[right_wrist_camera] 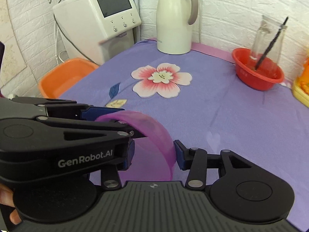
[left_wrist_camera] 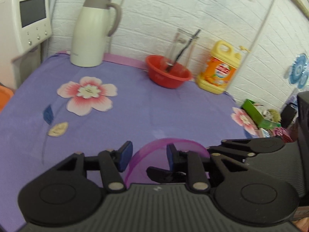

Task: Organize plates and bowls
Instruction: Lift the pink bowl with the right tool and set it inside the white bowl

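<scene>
Item, left wrist view: the left tongs (left_wrist_camera: 148, 154) are pressed onto the rim of a translucent purple bowl (left_wrist_camera: 146, 147), which stands on edge between the blue pads, close to the camera and apparently held clear of the table (left_wrist_camera: 144, 106) with its purple flowered cloth. Beyond, near the wall: a red bowl (left_wrist_camera: 164, 79) holding a clear glass (left_wrist_camera: 181, 44) and a dark utensil, a cream thermos jug (left_wrist_camera: 92, 31), and a yellow detergent bottle (left_wrist_camera: 218, 71). Item, right wrist view: the right tongs (right_wrist_camera: 154, 155) pinch the same purple bowl across its lower wall, one pad touching its outer side and the other partly hidden behind the left tool, which bites the upper rim from the left. An orange basin (right_wrist_camera: 65, 73) sits below the table edge, beside a white appliance (right_wrist_camera: 96, 19). Step in hand, by judgement: two-handed carrying of the purple bowl to its place. Next move calls for levelling the bowl, choosing a spot (the red bowl is occupied by the glass) and releasing one grip before the other so it does not tip.
</scene>
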